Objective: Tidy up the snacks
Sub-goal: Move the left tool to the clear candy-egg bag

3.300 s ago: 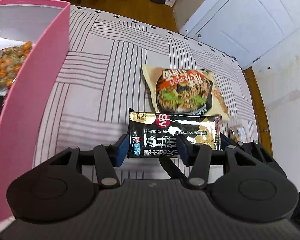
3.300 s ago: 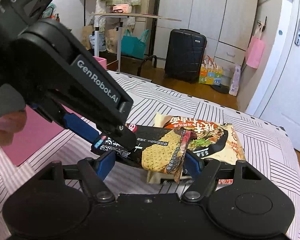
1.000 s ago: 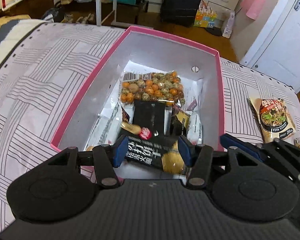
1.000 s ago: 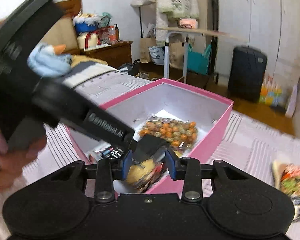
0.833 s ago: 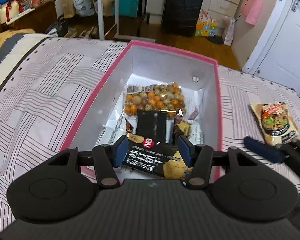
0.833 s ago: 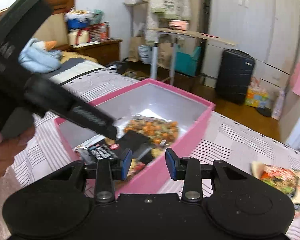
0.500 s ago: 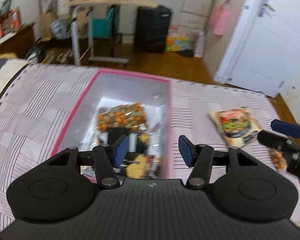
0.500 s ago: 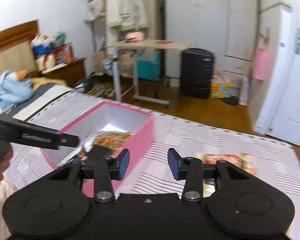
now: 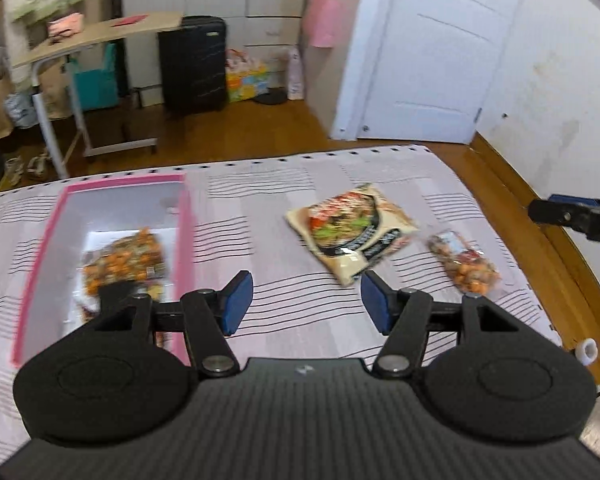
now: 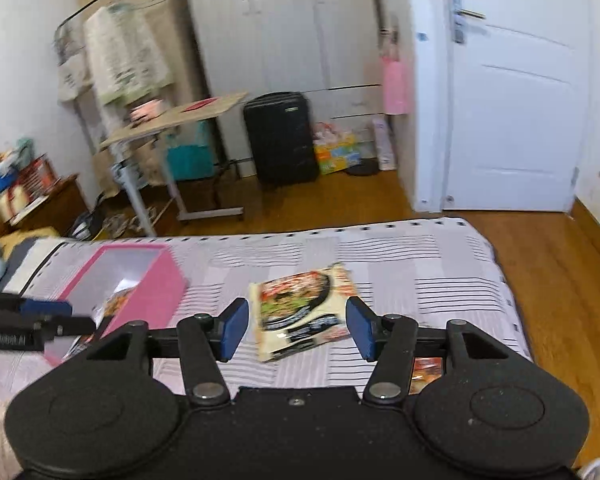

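A pink box (image 9: 184,216) sits on the striped bed at the left and holds several snack packs, among them a bag of orange nuts (image 9: 124,260). It also shows in the right wrist view (image 10: 156,288). A noodle pack (image 9: 350,232) lies on the bed right of the box, also in the right wrist view (image 10: 304,312). A small clear nut bag (image 9: 464,262) lies further right. My left gripper (image 9: 306,306) is open and empty above the bed between box and noodle pack. My right gripper (image 10: 296,328) is open and empty, raised above the noodle pack.
The bed's foot edge (image 9: 300,156) and right edge (image 9: 540,280) border a wooden floor. A side table (image 10: 172,120), a black suitcase (image 10: 280,140) and a white door (image 10: 512,100) stand beyond. A small red packet (image 10: 426,368) lies by the right gripper's finger.
My left gripper let go of the black cracker pack into the pink box and opened. Both grippers rose and swung right, away from the box toward the noodle pack.
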A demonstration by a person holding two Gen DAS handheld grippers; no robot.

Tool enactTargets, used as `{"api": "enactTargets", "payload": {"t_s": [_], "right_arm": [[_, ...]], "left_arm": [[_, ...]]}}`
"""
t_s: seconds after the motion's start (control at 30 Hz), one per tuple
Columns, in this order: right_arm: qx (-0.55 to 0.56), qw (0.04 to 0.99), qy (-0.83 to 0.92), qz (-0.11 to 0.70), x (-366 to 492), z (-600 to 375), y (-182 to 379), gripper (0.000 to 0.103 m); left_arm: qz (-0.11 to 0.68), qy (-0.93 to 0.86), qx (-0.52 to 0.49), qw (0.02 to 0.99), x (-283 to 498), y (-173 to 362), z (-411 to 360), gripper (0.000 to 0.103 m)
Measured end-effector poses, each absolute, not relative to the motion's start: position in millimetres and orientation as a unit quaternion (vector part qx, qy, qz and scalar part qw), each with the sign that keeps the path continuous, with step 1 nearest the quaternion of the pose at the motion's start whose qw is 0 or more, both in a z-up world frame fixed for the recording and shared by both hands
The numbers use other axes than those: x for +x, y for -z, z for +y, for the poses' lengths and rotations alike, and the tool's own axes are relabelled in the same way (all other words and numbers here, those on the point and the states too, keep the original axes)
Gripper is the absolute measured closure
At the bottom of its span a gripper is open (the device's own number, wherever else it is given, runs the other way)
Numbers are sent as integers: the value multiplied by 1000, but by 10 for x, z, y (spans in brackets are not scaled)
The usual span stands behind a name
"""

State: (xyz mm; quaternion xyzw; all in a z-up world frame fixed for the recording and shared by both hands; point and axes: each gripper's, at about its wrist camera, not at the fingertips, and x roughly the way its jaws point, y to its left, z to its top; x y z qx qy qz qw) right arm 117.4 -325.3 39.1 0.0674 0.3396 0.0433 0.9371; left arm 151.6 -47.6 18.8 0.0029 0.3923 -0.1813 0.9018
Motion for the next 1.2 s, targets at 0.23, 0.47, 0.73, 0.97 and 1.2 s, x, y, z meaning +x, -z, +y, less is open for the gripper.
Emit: {"api": "enactTargets", "payload": {"t_s": [0.23, 0.47, 0.73, 0.97, 1.2], "right_arm": [[112, 930, 4, 351, 1343, -3636, 170, 37], [7, 930, 10, 368, 1464, -3673, 696, 28], [-123, 892, 9, 435, 1621, -3584, 1277, 14], [-90, 885, 20, 456, 1813, -3862, 1558, 12], [67, 894, 17, 443, 1838, -4288, 1581, 7]], "left_arm": [[453, 218, -47, 863, 1764, 331, -966, 38], [487, 222, -76, 841, 2067, 903, -1364, 31], [477, 192, -96, 852, 2435, 1280, -1792, 30], [491, 246, -125, 826, 2552, 1458, -2170, 30], [523, 280, -228, 772, 2736, 1758, -2488, 32]]}}
